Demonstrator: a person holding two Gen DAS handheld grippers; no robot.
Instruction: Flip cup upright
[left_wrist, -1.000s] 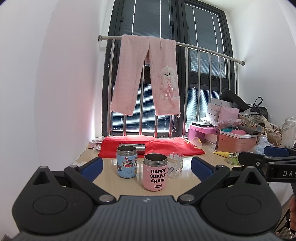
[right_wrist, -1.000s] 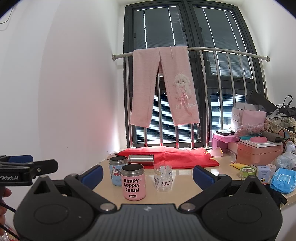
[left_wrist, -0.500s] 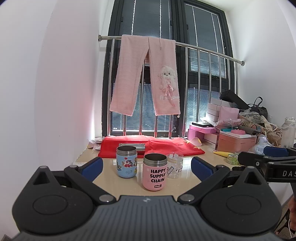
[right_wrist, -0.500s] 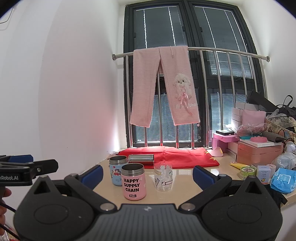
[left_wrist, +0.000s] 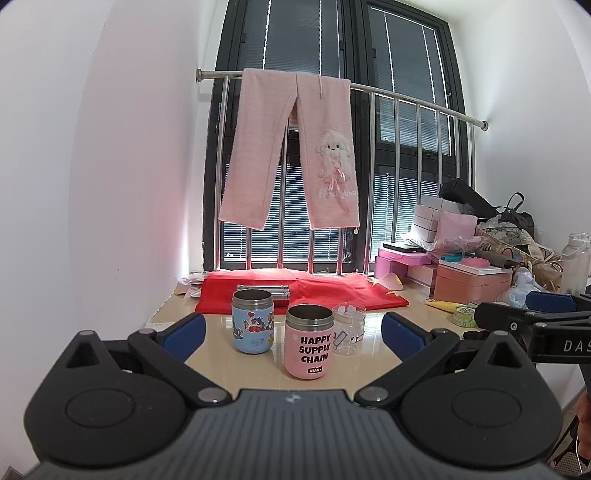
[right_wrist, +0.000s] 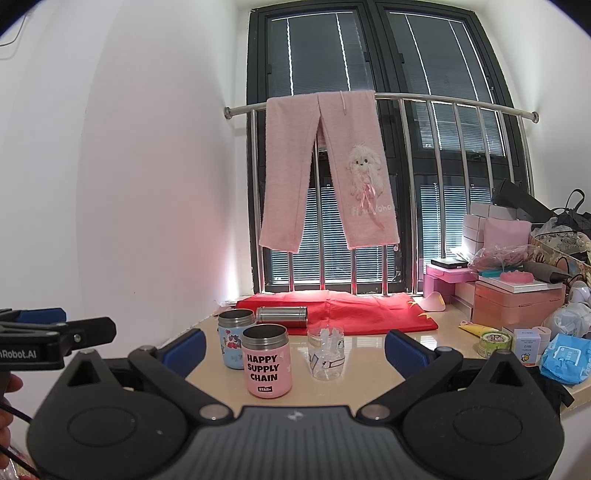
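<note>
A steel cup (left_wrist: 264, 293) (right_wrist: 282, 316) lies on its side on the red cloth (right_wrist: 369, 312) at the back of the table. In front of it stand a blue cartoon jar (left_wrist: 252, 320) (right_wrist: 232, 339), a pink "HAPPY SUPPLY CHAIN" jar (left_wrist: 309, 346) (right_wrist: 267, 360) and a clear plastic cup (left_wrist: 348, 328) (right_wrist: 326, 352), all upright. My left gripper (left_wrist: 291, 332) is open and empty, short of the table. My right gripper (right_wrist: 293, 349) is open and empty, also short of the table. Each gripper shows at the edge of the other's view.
The beige table (right_wrist: 369, 354) abuts a white wall on the left. Pink boxes (right_wrist: 517, 304), bags, a tape roll (right_wrist: 493, 343) and a blue wipes pack (right_wrist: 565, 358) crowd its right side. Pink trousers (right_wrist: 332, 173) hang on a steel railing behind.
</note>
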